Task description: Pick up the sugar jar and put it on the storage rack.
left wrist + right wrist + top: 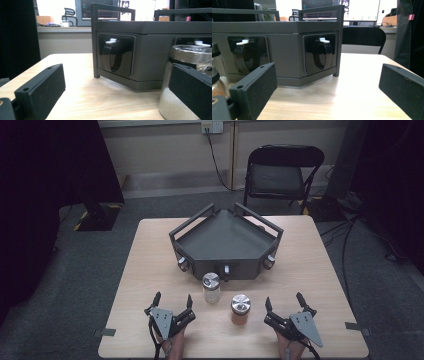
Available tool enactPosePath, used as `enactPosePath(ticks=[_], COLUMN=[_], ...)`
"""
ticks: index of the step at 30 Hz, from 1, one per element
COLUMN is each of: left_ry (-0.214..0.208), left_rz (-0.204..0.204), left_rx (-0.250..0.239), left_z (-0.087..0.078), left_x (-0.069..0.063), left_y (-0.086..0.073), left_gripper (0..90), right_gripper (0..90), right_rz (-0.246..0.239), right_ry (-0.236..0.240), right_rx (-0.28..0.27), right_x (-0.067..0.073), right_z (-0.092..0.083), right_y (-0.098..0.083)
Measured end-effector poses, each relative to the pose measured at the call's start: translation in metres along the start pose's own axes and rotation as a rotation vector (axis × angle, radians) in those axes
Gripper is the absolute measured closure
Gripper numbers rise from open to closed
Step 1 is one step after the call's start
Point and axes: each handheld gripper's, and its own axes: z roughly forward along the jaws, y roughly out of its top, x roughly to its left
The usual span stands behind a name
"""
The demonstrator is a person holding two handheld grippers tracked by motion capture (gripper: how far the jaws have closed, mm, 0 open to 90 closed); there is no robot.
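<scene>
Wooden tabletop [150, 250], near edge: left gripper [172, 301] gapes wide, empty; the white-filled jar [211, 288] stands just right of it, the orange-filled jar [240, 309] next, then the right gripper [283, 302], equally wide and empty. Best approach level, straddling each of the 2 jars below its lid.

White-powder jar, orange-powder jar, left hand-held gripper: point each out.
White-powder jar [211, 288], high view, glass body.
Orange-powder jar [240, 309], high view, silver lid and body.
Left hand-held gripper [173, 299], high view, between its open fingertips.
</scene>
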Motion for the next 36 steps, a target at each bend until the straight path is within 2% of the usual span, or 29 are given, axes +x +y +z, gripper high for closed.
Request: enactPosePath(ticks=[31,36], left_ry=[0.006,-0.007], left_rz=[0.0,0.001], left_rx=[0.0,0.001], left_z=[-0.0004,-0.0003], left_x=[-0.0002,0.0019], left_y=[0.0,0.0001], left_gripper=[0.2,0.1], right_gripper=[0.8,0.8], right_rz=[0.0,0.001], right_ry=[0.002,0.004], right_rx=[-0.005,-0.005], right_x=[-0.0006,-0.0009], right_z=[-0.0005,-0.0006], right_y=[-0.0009,-0.0009])
